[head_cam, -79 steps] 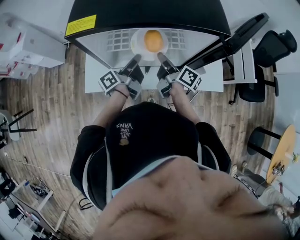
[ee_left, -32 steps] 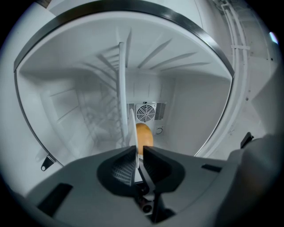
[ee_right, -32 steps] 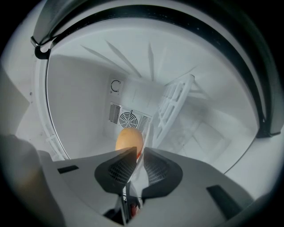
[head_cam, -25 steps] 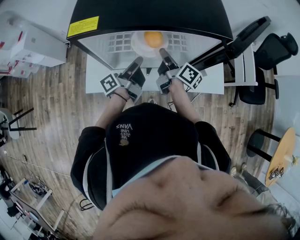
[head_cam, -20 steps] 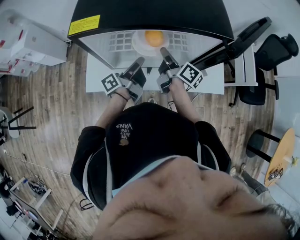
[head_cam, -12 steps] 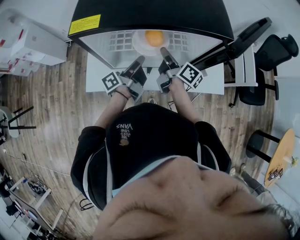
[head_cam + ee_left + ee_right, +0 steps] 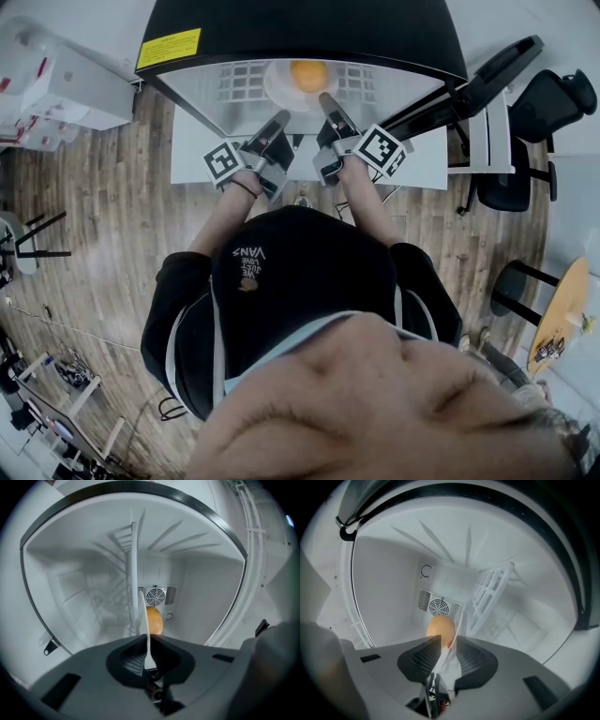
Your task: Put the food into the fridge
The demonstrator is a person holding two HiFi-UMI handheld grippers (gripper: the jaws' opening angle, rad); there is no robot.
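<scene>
Top of the frame: the fridge [image 7: 300, 28] stands open over the wooden floor [image 7: 94, 216], with a black chair [image 7: 553, 94] at the right edge. Inside, the orange [image 7: 308, 75] sits on its white plate [image 7: 277, 89], in front of the fan vent [image 7: 157, 596]. The left gripper [image 7: 278, 120] pinches the plate's rim. The right gripper [image 7: 325, 97], its jaws just opening, straddles the rim without pressing on it.

The food [image 7: 308, 76] is orange, unmarked as far as I can tell, on a white plate [image 7: 277, 86]. The fridge [image 7: 300, 28] is black outside, white within, with a yellow label [image 7: 169, 49]. My left tongs [image 7: 279, 120] are dark grey, their cube in black-and-white squares.
</scene>
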